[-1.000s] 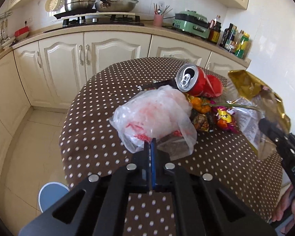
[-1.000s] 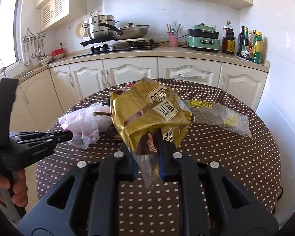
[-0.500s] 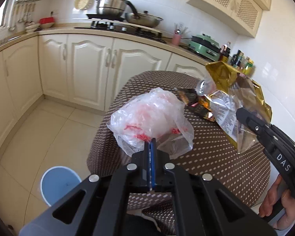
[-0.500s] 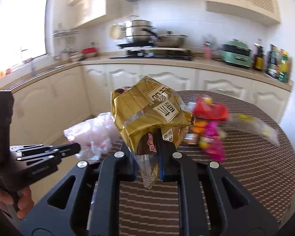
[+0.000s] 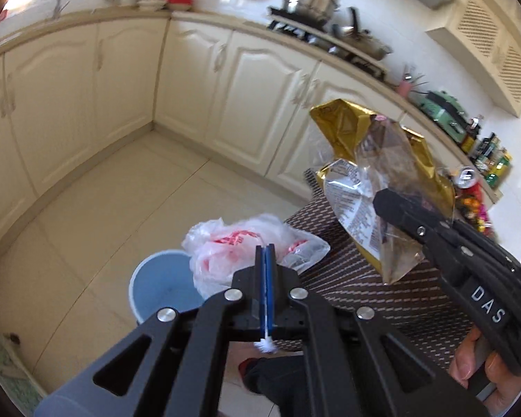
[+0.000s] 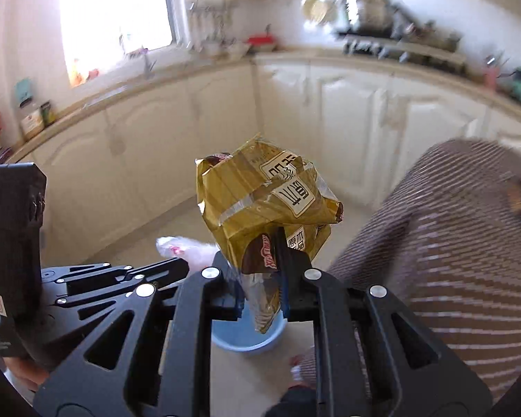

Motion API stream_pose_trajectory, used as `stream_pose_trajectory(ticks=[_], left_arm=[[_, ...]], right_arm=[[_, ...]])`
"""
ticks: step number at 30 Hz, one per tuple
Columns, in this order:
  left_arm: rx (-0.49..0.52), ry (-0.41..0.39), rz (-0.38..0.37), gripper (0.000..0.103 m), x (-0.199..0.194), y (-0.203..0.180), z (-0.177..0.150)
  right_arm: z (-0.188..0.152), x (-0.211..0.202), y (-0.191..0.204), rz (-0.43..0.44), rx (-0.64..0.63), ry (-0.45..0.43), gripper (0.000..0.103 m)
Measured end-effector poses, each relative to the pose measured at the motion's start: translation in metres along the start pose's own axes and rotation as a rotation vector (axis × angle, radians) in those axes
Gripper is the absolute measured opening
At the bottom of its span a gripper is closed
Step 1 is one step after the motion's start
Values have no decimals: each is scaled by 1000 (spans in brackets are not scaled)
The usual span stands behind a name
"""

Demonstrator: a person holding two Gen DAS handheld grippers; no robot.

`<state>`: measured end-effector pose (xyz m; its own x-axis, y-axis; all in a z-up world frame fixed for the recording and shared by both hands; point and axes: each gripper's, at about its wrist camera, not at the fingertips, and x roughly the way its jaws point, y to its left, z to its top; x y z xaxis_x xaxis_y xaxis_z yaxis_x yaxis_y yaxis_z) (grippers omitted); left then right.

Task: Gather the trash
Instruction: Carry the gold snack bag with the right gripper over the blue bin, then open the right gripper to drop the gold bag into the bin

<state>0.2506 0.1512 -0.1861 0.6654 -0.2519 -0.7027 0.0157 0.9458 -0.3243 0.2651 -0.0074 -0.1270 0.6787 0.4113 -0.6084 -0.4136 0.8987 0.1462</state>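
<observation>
Fingers (image 5: pixel 266 255) of left gripper pinched on white plastic bag (image 5: pixel 239 246), right gripper's fingers (image 6: pixel 278 243) clamping gold snack bag (image 6: pixel 260 201), both above blue bin (image 5: pixel 163 285).

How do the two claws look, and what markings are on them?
Both claws are matte black frames with triangular cut-outs and silver screws. The left claw has blue pads. The right claw carries white letters "DAS" on its side. No cables show.

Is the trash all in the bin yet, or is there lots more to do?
Not yet. The blue bin looks empty so far. In hand: the left gripper pinches a white plastic bag, the right gripper a gold snack bag. Left on the table: a red can and colourful wrappers.
</observation>
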Motion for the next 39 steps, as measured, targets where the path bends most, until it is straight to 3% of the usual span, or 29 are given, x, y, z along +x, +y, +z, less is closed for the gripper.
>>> stream_pose_trajectory(ticks=[10, 15, 16, 19, 23, 25, 39], left_arm=[[-94, 235, 124, 0, 135, 97, -15], [-142, 304, 145, 2, 184, 125, -16], [-153, 327, 136, 7, 192, 130, -19], [-182, 345, 158, 30, 207, 142, -21], [-210, 348, 166, 35, 214, 148, -29], [-199, 334, 203, 44, 215, 150, -30], [-243, 305, 265, 57, 200, 173, -45]], right_arm=[[-59, 194, 16, 98, 93, 346, 15], [-86, 246, 17, 109, 149, 445, 15], [-89, 256, 16, 112, 158, 462, 15], [-96, 270, 17, 116, 182, 494, 15], [-107, 281, 13, 117, 198, 525, 15], [-111, 288, 13, 112, 208, 536, 15], [-117, 308, 26, 103, 204, 541, 19]])
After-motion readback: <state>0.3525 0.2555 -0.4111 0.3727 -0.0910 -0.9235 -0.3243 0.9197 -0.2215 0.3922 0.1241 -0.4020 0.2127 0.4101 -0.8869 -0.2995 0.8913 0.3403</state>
